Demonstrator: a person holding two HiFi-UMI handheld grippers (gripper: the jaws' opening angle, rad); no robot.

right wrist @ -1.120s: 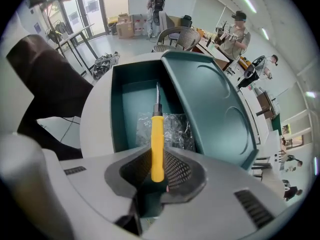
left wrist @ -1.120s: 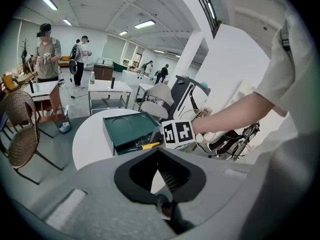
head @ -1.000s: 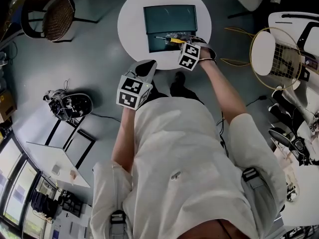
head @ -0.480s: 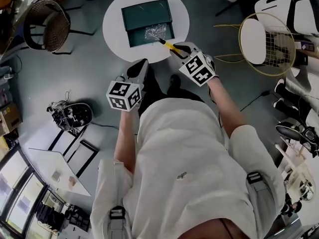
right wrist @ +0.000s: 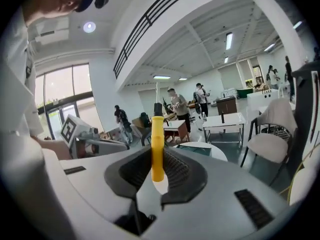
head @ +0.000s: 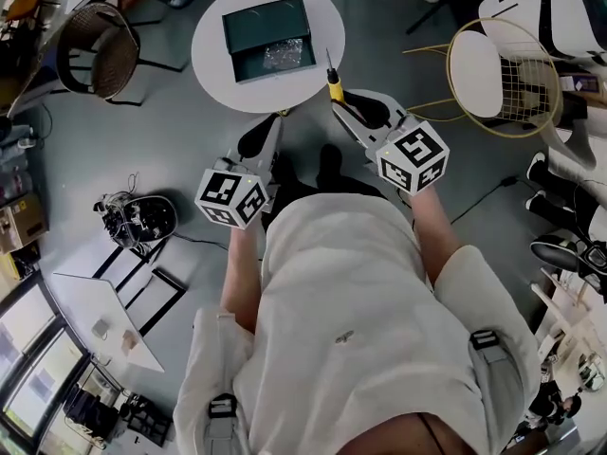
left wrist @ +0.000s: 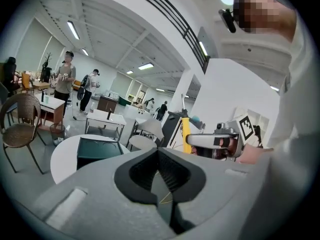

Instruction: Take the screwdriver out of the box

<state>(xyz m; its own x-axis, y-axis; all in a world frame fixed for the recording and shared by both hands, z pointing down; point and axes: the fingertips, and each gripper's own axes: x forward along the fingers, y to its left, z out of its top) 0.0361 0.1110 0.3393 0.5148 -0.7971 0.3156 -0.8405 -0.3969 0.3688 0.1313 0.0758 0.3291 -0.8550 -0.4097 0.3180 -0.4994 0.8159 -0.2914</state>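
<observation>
Right gripper (head: 343, 110): jaws clamped on the yellow plastic handle of the thin-shafted screwdriver (head: 332, 79). The tool is outside the dark green open box (head: 261, 25), off the edge of the round white table (head: 213, 69).

Left gripper (head: 268, 136): jaws together.

The right gripper's marker cube (head: 413, 157) carries black-and-white square codes. The crinkled plastic (head: 287, 55) in the box is indistinct.

A second ago the right gripper (head: 343, 105) is down in the box (head: 266, 27); now it is up and well clear of it, drawn back toward the person. The screwdriver (head: 333, 85) comes along, clamped by its yellow handle. It no longer lies across the box but stands on end between the jaws. The left gripper (head: 268, 129) also backs further from the box.
</observation>
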